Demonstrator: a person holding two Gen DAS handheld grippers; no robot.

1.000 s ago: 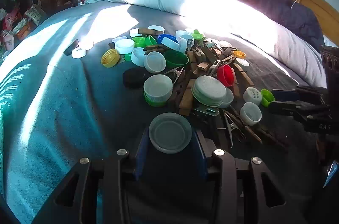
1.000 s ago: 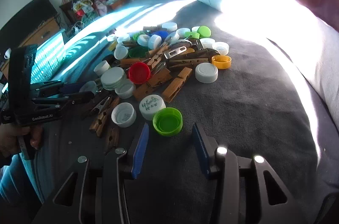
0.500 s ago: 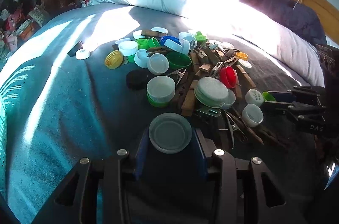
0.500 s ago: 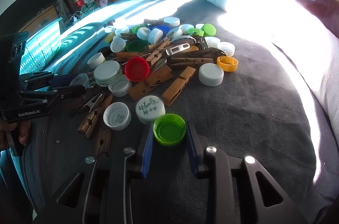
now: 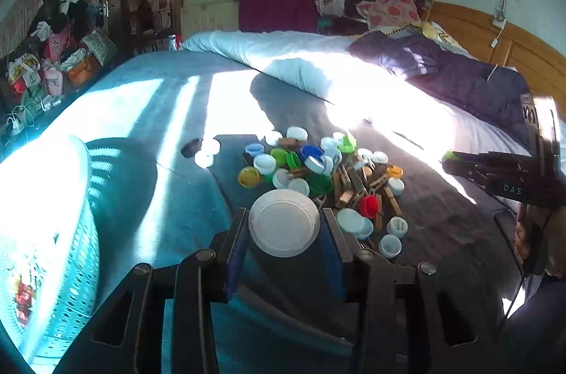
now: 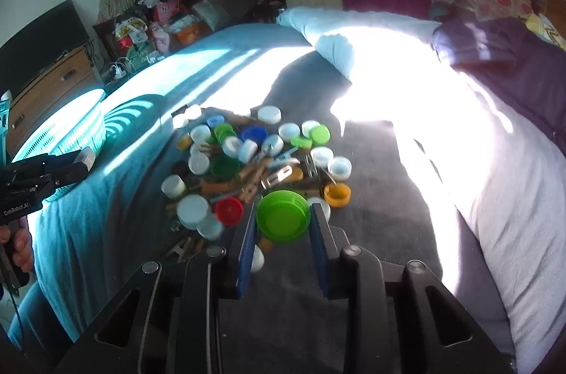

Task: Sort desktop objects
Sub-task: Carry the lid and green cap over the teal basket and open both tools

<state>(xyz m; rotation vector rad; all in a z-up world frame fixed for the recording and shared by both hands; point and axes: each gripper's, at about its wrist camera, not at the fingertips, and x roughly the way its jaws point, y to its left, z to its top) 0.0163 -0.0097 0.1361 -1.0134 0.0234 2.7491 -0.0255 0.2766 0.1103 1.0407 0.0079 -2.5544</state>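
Note:
A heap of bottle caps and wooden clothespins (image 5: 329, 176) lies on the dark bed cover; it also shows in the right wrist view (image 6: 254, 158). My left gripper (image 5: 283, 229) is shut on a large white lid (image 5: 283, 222), held above the bed. My right gripper (image 6: 283, 222) is shut on a green cap (image 6: 283, 215), also lifted above the heap. The right gripper shows at the right edge of the left wrist view (image 5: 502, 169). The left gripper shows at the left edge of the right wrist view (image 6: 46, 176).
A teal plastic basket (image 5: 53, 232) stands at the left on the bed; it shows in the right wrist view (image 6: 67, 126) too. A white duvet (image 5: 318, 63) and dark bedding (image 5: 460, 80) lie behind the heap. A wooden headboard (image 5: 513, 52) is at the right.
Both grippers have risen well above the bed with their caps. The right gripper closed on the green cap and lifted it. The basket came into view at the left.

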